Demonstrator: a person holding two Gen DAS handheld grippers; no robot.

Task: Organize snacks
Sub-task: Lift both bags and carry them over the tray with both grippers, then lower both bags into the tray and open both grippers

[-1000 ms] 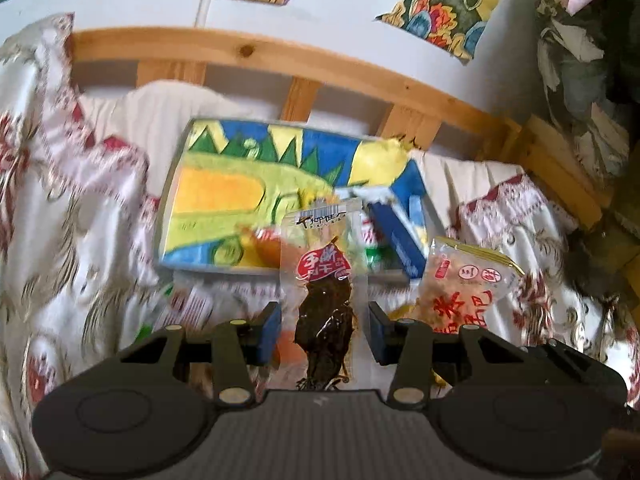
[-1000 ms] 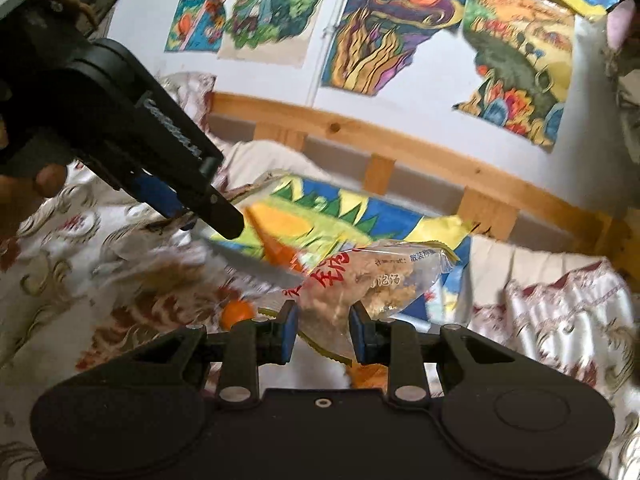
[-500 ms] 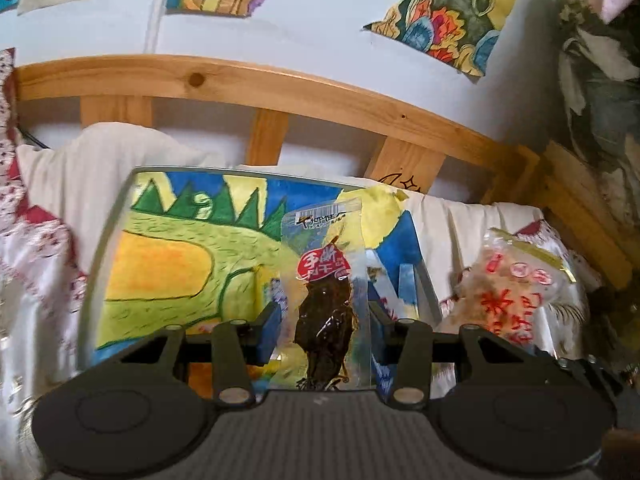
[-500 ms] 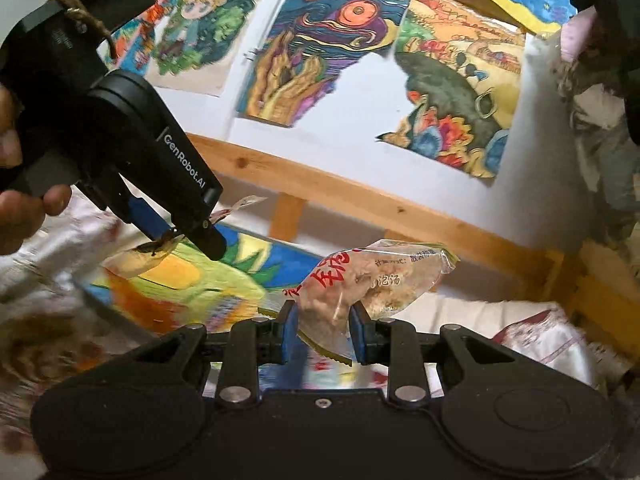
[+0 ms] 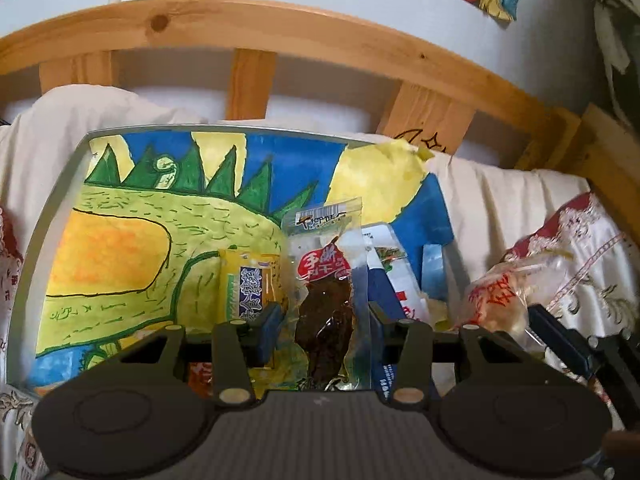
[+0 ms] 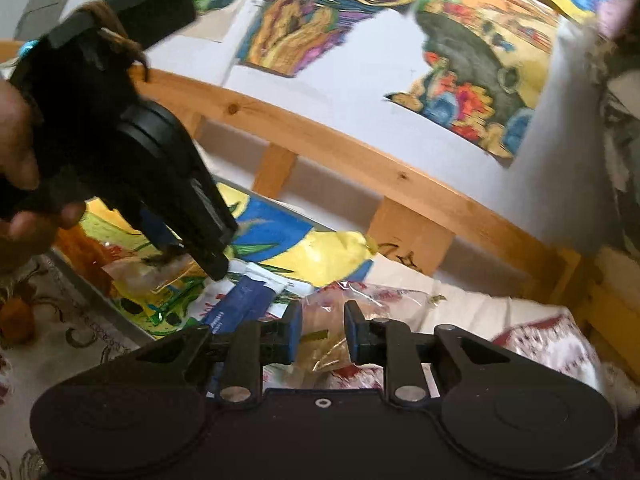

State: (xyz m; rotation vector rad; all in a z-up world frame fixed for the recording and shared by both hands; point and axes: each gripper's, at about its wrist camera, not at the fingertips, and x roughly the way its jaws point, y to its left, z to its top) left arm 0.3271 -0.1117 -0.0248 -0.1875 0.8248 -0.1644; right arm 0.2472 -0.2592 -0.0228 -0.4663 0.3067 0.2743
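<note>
The bed [image 5: 520, 208], with its wooden headboard [image 5: 280, 36], lies ahead of both tools, and on it rests a flat tray [image 5: 48, 216] lined with a bright dinosaur painting [image 5: 160, 216]. The tray is directly in front of the left hand-held gripper [image 5: 322, 322] and ahead-left of the right hand-held gripper [image 6: 323, 336].

Some snacks lie already on the tray: a yellow packet [image 5: 248, 284] just beyond the left finger of the left hand-held gripper, and blue-and-white packets [image 5: 394, 280] beyond its right finger.

The left hand-held gripper holds a clear jerky packet [image 5: 328, 292] by its lower part, upright, above the near side of the tray. Its pads do not seem to press the edges of the packet, so I cannot tell how firm this grip is. The right hand-held gripper, with a narrow gap, holds a clear bag of pale snacks [image 6: 360, 300] near the right edge of the tray, above the bed cover.

In my judgement the main risk is at the release. The jerky packet is thin and slippery; if it is released while it stands high, it may tumble onto the other packets and make disorder. The pale snack bag sits beside the tray rim, so an early opening would drop it on the bed. Also the two tools are close together, and they may collide over the tray.
</note>
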